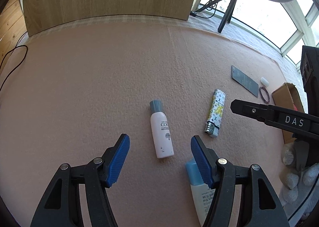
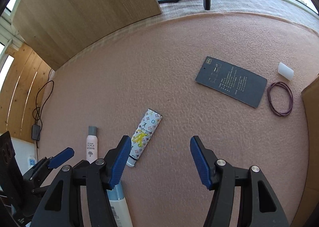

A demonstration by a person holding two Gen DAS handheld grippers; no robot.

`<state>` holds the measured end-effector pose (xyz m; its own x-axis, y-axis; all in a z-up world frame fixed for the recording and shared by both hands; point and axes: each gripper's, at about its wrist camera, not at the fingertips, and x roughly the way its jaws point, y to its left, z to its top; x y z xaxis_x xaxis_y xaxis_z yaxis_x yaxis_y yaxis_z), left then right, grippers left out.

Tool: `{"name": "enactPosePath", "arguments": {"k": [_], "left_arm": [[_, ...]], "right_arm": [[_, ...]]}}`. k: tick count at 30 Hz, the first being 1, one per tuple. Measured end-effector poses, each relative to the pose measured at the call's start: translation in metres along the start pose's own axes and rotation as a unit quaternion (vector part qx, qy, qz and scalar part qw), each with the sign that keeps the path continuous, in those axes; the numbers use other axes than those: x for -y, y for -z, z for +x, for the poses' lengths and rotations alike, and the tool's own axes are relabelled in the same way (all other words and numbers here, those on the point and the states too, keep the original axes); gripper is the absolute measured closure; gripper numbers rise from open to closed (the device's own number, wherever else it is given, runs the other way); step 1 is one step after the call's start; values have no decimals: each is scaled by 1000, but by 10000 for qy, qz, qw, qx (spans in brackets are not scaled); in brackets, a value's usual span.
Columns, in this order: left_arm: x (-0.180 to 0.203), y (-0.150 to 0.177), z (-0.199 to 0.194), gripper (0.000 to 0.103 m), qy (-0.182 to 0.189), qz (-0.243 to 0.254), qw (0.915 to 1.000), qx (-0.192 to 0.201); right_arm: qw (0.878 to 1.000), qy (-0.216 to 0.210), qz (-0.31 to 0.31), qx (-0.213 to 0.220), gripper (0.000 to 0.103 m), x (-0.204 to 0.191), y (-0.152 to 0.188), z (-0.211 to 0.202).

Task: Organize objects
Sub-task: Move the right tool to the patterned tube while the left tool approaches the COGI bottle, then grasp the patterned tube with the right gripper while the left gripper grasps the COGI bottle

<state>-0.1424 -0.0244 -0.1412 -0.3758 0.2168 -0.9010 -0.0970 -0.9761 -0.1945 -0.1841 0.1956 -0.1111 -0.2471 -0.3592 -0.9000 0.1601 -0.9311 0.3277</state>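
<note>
Between the spread fingers of the left gripper [image 1: 160, 159], untouched, lies the pink bottle [image 1: 161, 131] on the pink mat [image 1: 89, 79]. Beside the right finger lie a blue-capped bottle [image 1: 196, 179] and a patterned lighter [image 1: 215, 115]. Right gripper [image 2: 157, 160] fingers are likewise spread, pinching nothing.

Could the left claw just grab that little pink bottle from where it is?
Probably yes. The left claw is open, and the pink bottle lies flat just ahead of its gap with nothing across the way. The lighter lies apart, off to the side.
</note>
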Motion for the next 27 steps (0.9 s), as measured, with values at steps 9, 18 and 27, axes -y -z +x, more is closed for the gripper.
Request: {"name": "enactPosePath", "arguments": {"k": [9,18,27], "left_arm": [[-2,-4,21,50,-52,-110,9999,-115],[-5,-5,28,65,-140,-130,9998,-94],[-11,-2,27,80,-218,-168,9996,-38]], "right_arm": [[9994,218,-169,-194,52,-19,-8,21],[9958,579,-666,-237,55,-38,-5,31],[9922,662,-1037,-213,79,-30,-2,26]]}}
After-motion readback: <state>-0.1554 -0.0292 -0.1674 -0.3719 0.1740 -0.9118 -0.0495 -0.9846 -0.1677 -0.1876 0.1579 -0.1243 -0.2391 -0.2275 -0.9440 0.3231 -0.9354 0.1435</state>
